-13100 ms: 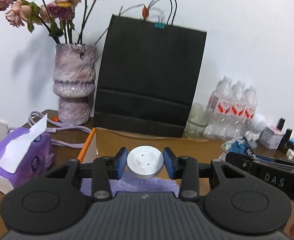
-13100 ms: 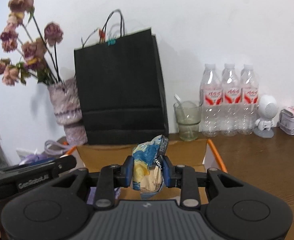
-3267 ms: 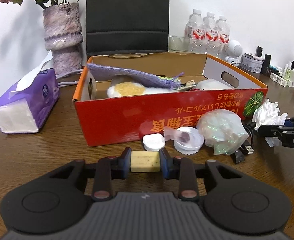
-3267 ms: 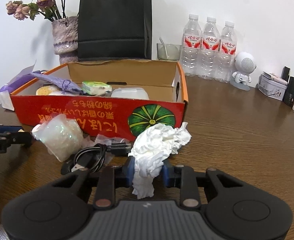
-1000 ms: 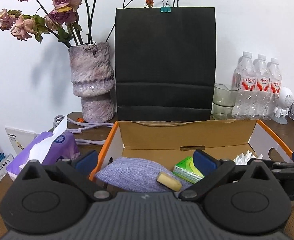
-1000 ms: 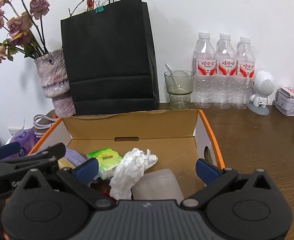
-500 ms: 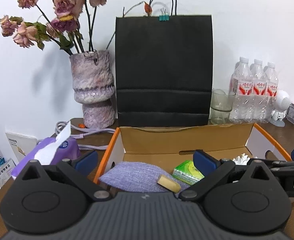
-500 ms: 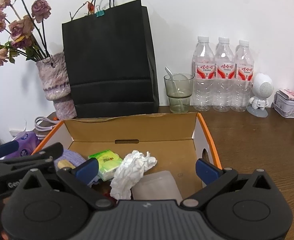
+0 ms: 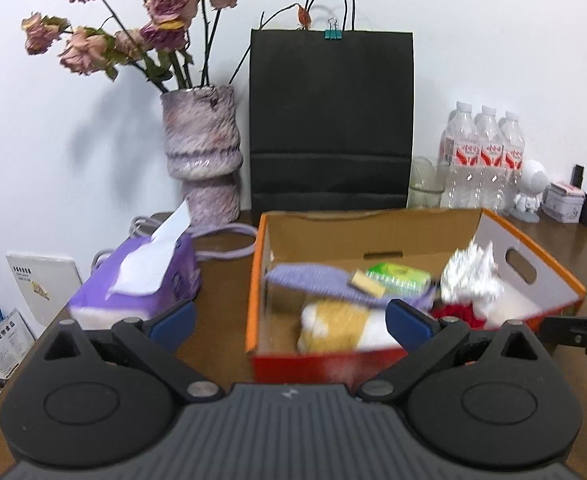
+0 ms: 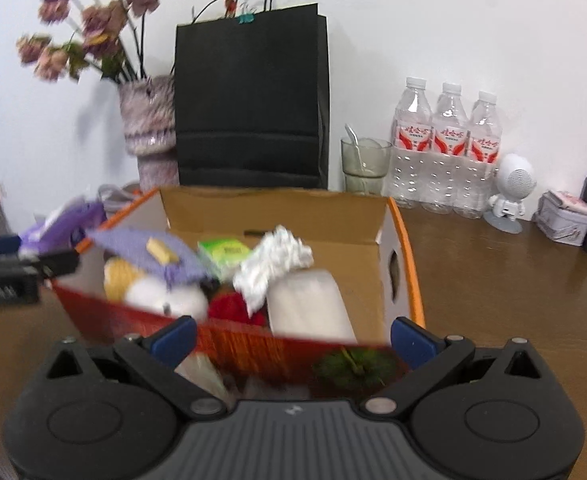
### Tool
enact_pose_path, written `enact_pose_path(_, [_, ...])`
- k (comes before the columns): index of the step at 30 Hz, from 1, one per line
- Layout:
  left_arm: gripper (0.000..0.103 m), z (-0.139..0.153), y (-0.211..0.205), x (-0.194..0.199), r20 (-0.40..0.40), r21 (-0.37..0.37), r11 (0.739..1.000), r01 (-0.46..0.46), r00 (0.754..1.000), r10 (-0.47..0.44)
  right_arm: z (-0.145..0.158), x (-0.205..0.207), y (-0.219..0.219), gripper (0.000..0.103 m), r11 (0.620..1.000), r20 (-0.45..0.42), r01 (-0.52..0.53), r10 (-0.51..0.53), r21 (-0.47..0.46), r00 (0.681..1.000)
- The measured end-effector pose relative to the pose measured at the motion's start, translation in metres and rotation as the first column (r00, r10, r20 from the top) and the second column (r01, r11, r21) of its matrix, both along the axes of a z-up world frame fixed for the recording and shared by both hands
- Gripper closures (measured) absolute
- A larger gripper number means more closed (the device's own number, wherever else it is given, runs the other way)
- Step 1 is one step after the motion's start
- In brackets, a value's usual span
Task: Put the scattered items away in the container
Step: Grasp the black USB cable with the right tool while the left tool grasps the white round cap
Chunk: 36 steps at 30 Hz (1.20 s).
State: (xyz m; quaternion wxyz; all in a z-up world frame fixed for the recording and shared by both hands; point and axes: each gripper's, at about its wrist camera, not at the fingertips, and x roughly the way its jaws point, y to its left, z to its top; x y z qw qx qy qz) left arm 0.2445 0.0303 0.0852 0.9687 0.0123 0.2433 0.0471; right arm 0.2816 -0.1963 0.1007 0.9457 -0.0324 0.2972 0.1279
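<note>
Jaws of left gripper (image 9: 289, 320) & right gripper (image 10: 293, 336) wide apart, nothing held. Box (image 10: 405, 240) well filled w/ eraser (image 10: 160, 251), tissue wad (image 10: 273, 260); blurred bits before front wall possibly left.

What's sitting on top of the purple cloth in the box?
A small yellow block lies on the purple cloth in the box. Under the cloth, something yellow and white peeks out; the rest is covered.

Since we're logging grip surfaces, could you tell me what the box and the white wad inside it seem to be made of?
Box: looks like corrugated cardboard, with matte brown inner walls and a red printed outside.
White wad: probably crumpled tissue paper, matte white and irregularly creased; blur leaves it unsure.
</note>
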Motion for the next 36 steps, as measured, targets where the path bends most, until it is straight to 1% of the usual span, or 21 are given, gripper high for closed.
enact_pose_path(6, [0.0, -0.016, 0.007, -0.017, -0.049, 0.004, 1.0, 0.001, 0.999, -0.001, -0.022, -0.024, -0.005, 0.0, 0.999, -0.038, -0.013, 0.011, -0.044, 0.999])
enact_pose_path(9, [0.0, -0.027, 0.002, -0.019, -0.084, 0.01, 1.0, 0.018, 0.996, -0.017, -0.037, -0.03, -0.003, 0.0, 0.998, -0.065, -0.013, 0.01, -0.056, 0.998])
enact_pose_path(12, [0.0, -0.036, -0.007, -0.018, -0.106, 0.037, 0.999, 0.035, 0.994, -0.03, -0.051, -0.031, 0.0, 0.0, 0.998, -0.08, -0.005, 0.0, -0.061, 0.997])
enact_pose_path(16, [0.0, -0.049, -0.015, -0.011, -0.133, 0.038, 0.998, 0.04, 0.991, -0.034, -0.061, -0.03, 0.006, 0.0, 0.998, -0.081, 0.0, -0.005, -0.056, 0.997])
enact_pose_path(19, [0.0, -0.057, -0.019, -0.005, -0.145, 0.027, 0.999, 0.039, 0.989, -0.035, -0.063, -0.027, 0.011, 0.002, 0.998, -0.06, 0.004, -0.008, -0.055, 0.998])
enact_pose_path(21, [0.0, -0.06, -0.022, -0.001, -0.148, 0.019, 0.999, 0.047, 0.988, -0.044, -0.063, -0.025, 0.013, 0.007, 0.997, -0.042, 0.018, -0.021, -0.07, 0.999])
enact_pose_path(24, [0.0, -0.063, -0.025, 0.003, -0.145, 0.013, 0.998, 0.068, 0.987, -0.065, -0.064, -0.022, 0.013, 0.011, 0.999, -0.044, 0.014, -0.016, -0.048, 0.999])
enact_pose_path(27, [0.003, -0.065, -0.03, 0.005, -0.142, 0.014, 0.994, 0.108, 0.984, -0.105, -0.064, -0.022, 0.013, 0.014, 1.0, -0.04, -0.001, -0.001, -0.029, 0.999])
enact_pose_path(29, [0.007, -0.067, -0.034, 0.007, -0.144, 0.025, 0.993, 0.118, 0.983, -0.114, -0.065, -0.022, 0.013, 0.016, 1.0, -0.041, -0.006, 0.005, -0.018, 0.999])
enact_pose_path(30, [0.009, -0.068, -0.035, 0.009, -0.144, 0.033, 0.992, 0.122, 0.983, -0.116, -0.065, -0.022, 0.012, 0.017, 1.0, -0.044, -0.007, 0.006, -0.011, 0.999])
enact_pose_path(32, [0.019, -0.07, -0.036, 0.012, -0.153, 0.039, 0.991, 0.131, 0.98, -0.124, -0.065, -0.022, 0.012, 0.018, 1.0, -0.047, -0.006, 0.006, -0.001, 0.999])
enact_pose_path(33, [0.021, -0.072, -0.036, 0.014, -0.161, 0.033, 0.99, 0.136, 0.979, -0.129, -0.066, -0.022, 0.012, 0.02, 1.0, -0.05, -0.007, 0.007, 0.005, 0.999])
enact_pose_path(34, [0.025, -0.073, -0.036, 0.016, -0.169, 0.025, 0.99, 0.139, 0.977, -0.133, -0.066, -0.022, 0.011, 0.021, 1.0, -0.052, -0.009, 0.009, 0.012, 0.999])
enact_pose_path(36, [0.025, -0.074, -0.034, 0.018, -0.169, 0.004, 0.991, 0.136, 0.977, -0.133, -0.066, -0.021, 0.011, 0.023, 1.0, -0.058, -0.012, 0.013, 0.023, 0.998])
